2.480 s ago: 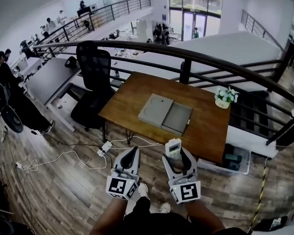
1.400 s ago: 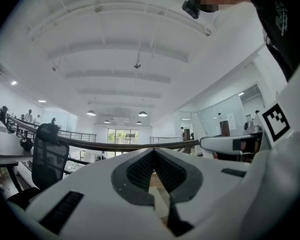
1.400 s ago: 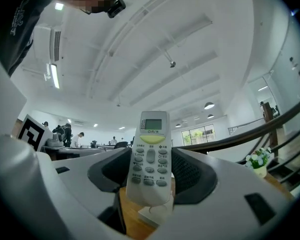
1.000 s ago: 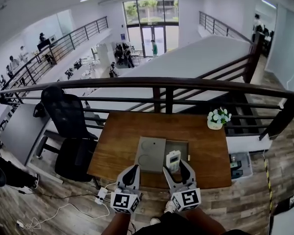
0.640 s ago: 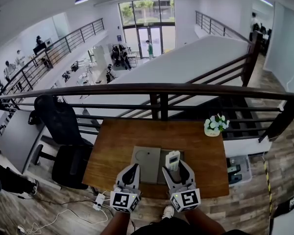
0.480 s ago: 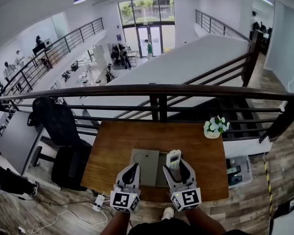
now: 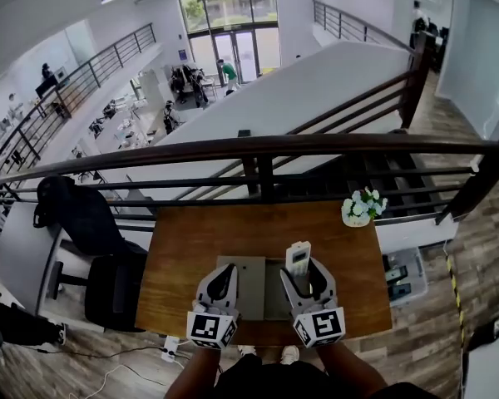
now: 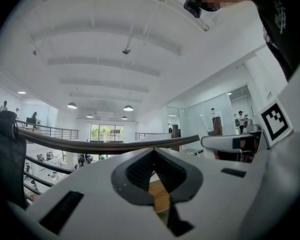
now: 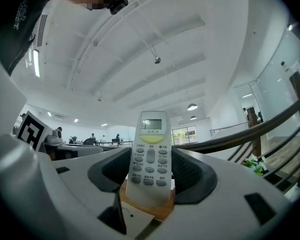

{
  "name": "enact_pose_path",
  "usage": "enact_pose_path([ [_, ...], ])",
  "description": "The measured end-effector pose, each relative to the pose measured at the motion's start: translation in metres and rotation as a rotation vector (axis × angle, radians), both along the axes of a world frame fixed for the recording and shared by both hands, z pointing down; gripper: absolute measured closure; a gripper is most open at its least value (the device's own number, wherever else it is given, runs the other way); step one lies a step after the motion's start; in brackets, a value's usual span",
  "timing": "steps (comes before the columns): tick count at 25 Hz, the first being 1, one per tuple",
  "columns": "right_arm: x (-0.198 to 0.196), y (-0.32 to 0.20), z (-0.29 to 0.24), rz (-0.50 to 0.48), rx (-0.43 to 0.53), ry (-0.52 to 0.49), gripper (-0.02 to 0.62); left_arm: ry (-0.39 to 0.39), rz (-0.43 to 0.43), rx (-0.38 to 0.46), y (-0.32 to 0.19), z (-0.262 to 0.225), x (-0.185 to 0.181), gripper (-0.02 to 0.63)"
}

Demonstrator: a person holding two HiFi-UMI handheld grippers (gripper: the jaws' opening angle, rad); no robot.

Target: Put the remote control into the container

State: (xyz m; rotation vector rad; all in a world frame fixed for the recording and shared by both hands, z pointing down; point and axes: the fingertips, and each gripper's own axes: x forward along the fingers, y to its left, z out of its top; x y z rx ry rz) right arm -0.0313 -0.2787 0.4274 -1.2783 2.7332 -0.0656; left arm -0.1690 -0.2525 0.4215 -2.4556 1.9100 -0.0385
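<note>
The right gripper [image 7: 303,271] is clamped on the remote control [image 7: 298,257], w/ one jaw on each side of its lower half. The remote stands upright, and in the right gripper view its display and buttons [image 9: 150,156] face the camera. In the head view it is held over the right part of the grey container [image 7: 272,296], which lies on the wooden counter [image 7: 183,248] near the front edge w/ its lid [image 7: 248,279] folded out to the left. It is not yet lying inside.

The left gripper [image 7: 225,274] holds nothing. Its jaws are pressed together at the tips, and it is above the lid.

Other things: a flower pot [image 7: 359,210] at the counter's far right corner, a black chair [image 7: 79,216] to the left of the counter, and a dark railing [image 7: 258,146] behind it.
</note>
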Motion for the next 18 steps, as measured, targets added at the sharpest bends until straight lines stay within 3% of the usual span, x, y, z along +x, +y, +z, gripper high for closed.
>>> enact_pose_path([
  [6,-0.016,-0.028,0.009,0.087,-0.026,0.02,0.33,0.003,0.078,0.009,-0.04,0.005,-0.018,0.6],
  [18,-0.036,-0.061,0.102,0.224,-0.246,0.15,0.33,0.033,0.184,-0.127,-0.085,0.079,-0.041,0.6],
])
